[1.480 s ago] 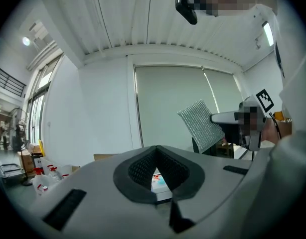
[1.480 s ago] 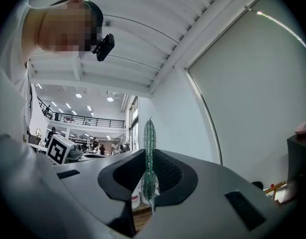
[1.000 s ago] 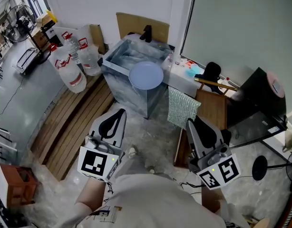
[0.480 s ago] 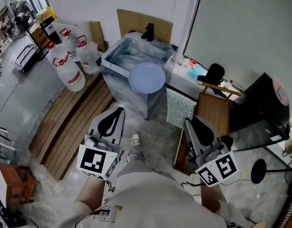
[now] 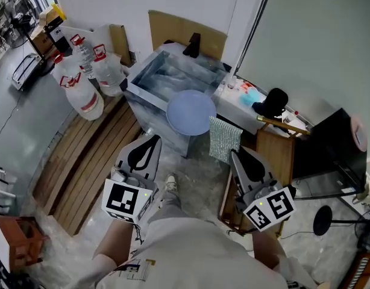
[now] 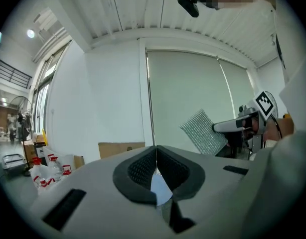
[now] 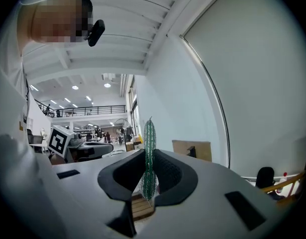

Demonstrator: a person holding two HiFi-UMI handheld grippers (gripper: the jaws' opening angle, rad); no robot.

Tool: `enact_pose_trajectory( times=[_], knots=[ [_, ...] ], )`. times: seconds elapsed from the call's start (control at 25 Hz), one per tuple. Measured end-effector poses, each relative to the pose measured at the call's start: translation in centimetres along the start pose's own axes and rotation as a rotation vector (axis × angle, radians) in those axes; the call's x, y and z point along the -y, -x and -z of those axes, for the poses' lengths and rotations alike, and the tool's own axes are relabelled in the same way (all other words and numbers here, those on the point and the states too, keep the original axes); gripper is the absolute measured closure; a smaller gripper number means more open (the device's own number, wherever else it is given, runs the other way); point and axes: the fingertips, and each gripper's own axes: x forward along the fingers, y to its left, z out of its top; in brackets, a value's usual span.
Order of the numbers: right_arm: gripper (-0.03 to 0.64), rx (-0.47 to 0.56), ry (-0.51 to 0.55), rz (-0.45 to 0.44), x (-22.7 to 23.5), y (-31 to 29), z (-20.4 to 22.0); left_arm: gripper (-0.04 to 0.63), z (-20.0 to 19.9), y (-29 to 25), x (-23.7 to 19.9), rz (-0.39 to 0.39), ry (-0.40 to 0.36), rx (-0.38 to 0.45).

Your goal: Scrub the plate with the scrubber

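A pale blue plate [image 5: 191,112] lies at the near corner of the steel sink [image 5: 150,77]. My left gripper [image 5: 150,140] hovers short of it, lower left, jaws shut with nothing between them; only a pale blue sliver [image 6: 158,187] shows through the gap under its pads. My right gripper [image 5: 234,154] is shut on a silvery-green mesh scrubber [image 5: 224,138], which hangs just right of the plate. In the right gripper view the scrubber [image 7: 150,143] stands edge-on between the pads. The left gripper view shows the scrubber [image 6: 205,132] flat-on at the right.
Water jugs [image 5: 82,92] stand left of the sink beside wooden floor slats [image 5: 94,155]. A white counter [image 5: 245,104] with small items adjoins the sink's right side. A wooden stand [image 5: 275,149] and a black screen [image 5: 329,143] are at the right. Crinkled plastic covers the floor.
The sink and plate have come a little nearer in the head view. The right gripper with the scrubber has shifted slightly left, closer to the plate. Both grips are unchanged.
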Motion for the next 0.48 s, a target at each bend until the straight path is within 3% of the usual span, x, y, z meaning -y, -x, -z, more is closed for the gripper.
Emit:
enact_pose_trajectory(
  times=[0.16,0.36,0.48],
  knots=[
    [0.538,-0.031,0.010,0.021,1.6,-5.9,0.4,0.577,1.8,-4.0,-3.9,0.046,-0.013,-0.039],
    [0.537,-0.100,0.014,0.033,3.0,-13.9,2.0,0.577,5.3,-9.3,-9.5,0.084,0.079,-0.105],
    [0.537,-0.158,0.034,0.047,4.3,-18.4,4.0,0.565,8.7,-12.6,-11.4,0.159,0.170,-0.170]
  ],
)
